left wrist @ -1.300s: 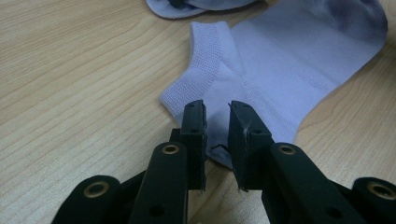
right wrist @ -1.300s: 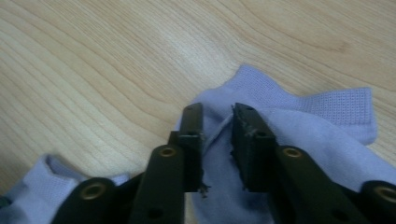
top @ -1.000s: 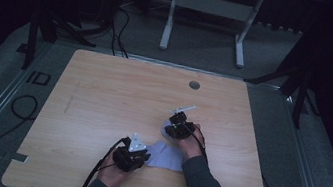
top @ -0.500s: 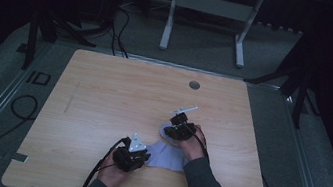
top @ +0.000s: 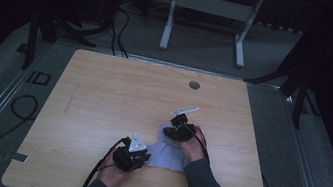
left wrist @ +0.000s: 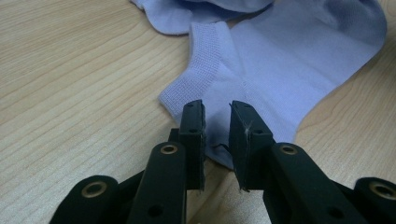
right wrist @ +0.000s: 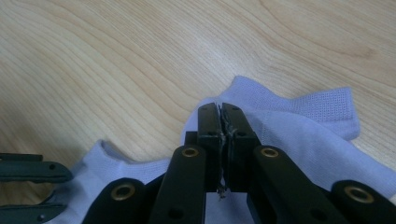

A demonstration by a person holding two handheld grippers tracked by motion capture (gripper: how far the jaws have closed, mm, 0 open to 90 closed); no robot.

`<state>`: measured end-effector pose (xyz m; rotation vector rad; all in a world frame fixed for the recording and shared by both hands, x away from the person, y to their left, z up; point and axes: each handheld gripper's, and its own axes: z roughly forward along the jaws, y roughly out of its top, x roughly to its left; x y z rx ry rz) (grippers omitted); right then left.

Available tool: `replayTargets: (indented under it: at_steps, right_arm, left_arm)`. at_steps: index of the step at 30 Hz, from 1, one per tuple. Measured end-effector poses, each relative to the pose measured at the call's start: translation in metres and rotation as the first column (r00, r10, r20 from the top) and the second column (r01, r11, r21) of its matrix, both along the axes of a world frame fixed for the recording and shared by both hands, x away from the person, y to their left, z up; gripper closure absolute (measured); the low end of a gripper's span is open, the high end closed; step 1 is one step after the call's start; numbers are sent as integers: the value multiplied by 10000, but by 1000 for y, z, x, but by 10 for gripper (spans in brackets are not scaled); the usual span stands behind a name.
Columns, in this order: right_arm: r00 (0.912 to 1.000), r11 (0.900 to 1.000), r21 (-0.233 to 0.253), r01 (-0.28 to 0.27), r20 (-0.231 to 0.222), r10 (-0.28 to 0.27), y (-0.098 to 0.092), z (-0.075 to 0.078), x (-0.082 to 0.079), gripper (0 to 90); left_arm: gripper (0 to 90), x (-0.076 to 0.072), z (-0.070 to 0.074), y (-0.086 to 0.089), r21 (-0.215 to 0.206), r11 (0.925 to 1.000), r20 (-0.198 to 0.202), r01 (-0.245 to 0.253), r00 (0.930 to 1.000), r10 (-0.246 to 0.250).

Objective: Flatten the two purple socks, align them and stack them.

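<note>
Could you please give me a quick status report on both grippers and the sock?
Left gripper jaws open over the light blue sock, not gripping. Right gripper jaws shut on sock fabric. Nothing in the way on the wooden table.

Lilac sock (left wrist: 280, 70) flat, crumpled, table's near edge.

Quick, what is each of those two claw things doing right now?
Left gripper: jaws open, set over the edge of the lilac sock, not clamped.
Right gripper: jaws shut, seemingly pinching the sock.
</note>
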<state>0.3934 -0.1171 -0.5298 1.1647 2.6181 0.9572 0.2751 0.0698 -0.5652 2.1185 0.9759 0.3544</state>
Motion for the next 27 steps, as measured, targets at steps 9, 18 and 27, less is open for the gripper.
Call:
replayTargets:
  at_steps: [9, 18, 27]
  right_arm:
    - [9998, 9993, 353, -81, 201, 74, -12, 13, -4, 875]
    - [9992, 9988, 480, 107, 387, -125, -35, 23, -10, 874]
    - [9974, 9964, 636, 569, 415, -596, -65, 25, -13, 870]
  left_arm:
    - [749, 0, 0, 0, -32, 10000, -1, -3, 10000, 3]
    - [749, 0, 0, -1, -37, 10000, 2, -20, 10000, 20]
    - [749, 0, 0, -1, -9, 10000, 21, -29, 10000, 29]
